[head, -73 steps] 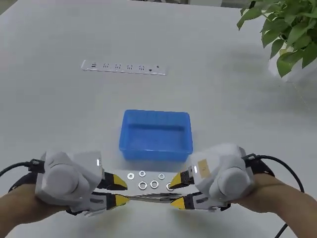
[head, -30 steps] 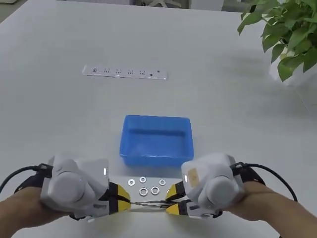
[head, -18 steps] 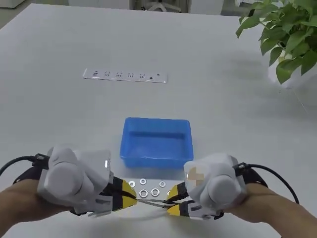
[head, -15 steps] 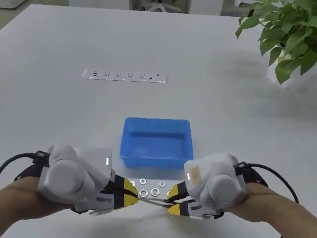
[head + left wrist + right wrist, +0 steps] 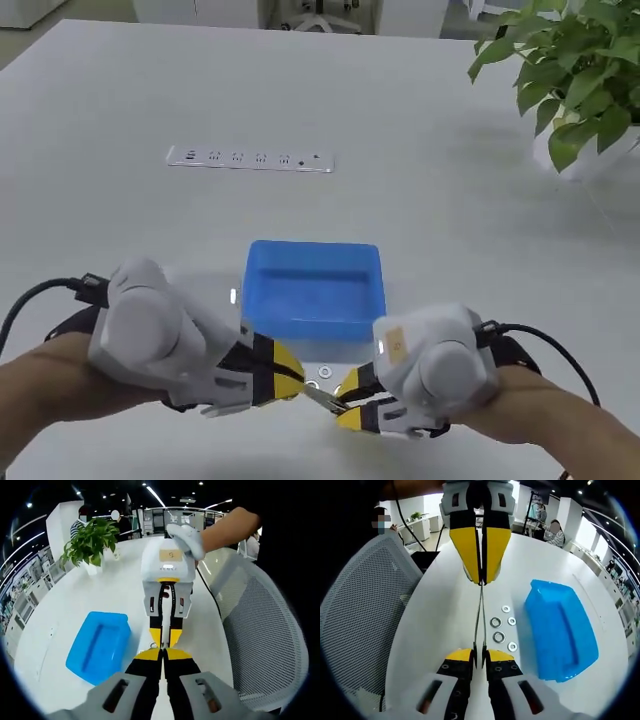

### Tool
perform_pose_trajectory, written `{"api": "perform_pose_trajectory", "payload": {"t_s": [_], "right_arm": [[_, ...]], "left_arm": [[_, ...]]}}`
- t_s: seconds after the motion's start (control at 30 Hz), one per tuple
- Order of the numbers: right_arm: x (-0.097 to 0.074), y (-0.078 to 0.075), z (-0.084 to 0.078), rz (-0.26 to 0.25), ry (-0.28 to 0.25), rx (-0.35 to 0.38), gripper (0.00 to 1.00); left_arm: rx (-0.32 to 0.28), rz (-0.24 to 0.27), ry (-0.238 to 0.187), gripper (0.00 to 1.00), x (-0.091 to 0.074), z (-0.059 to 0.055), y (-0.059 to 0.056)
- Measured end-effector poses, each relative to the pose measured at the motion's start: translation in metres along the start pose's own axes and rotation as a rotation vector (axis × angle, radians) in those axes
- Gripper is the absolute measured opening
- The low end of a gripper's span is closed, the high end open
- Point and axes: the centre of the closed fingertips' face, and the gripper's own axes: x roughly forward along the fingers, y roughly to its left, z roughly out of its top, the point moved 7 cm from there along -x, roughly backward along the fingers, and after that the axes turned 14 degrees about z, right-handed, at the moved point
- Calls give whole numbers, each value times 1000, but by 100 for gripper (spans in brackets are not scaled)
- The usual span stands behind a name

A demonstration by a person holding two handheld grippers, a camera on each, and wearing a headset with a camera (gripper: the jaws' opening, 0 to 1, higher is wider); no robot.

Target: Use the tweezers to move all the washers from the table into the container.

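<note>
Right gripper view: right gripper (image 5: 479,657) and left gripper (image 5: 481,581) are both clamping the tweezers (image 5: 480,620), nearly shut, holding nothing. Washers (image 5: 498,637) are lying at three o'clock, container (image 5: 560,630) beyond. Uneven pulling could be dropping the tweezers.

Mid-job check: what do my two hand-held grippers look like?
The left hand-held gripper and right hand-held gripper have rounded white housings, black-and-yellow jaws and a black rear cable. The right carries a tan label.
</note>
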Motion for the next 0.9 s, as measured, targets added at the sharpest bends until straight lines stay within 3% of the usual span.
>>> {"api": "perform_pose_trajectory", "payload": {"t_s": [0.47, 0.9], "right_arm": [[0, 1, 8, -6, -27, 16, 11], [2, 3, 9, -4, -29, 41, 12]], "left_arm": [[19, -16, -39, 5, 6, 26, -2], [21, -36, -61, 5, 17, 34, -7]]}}
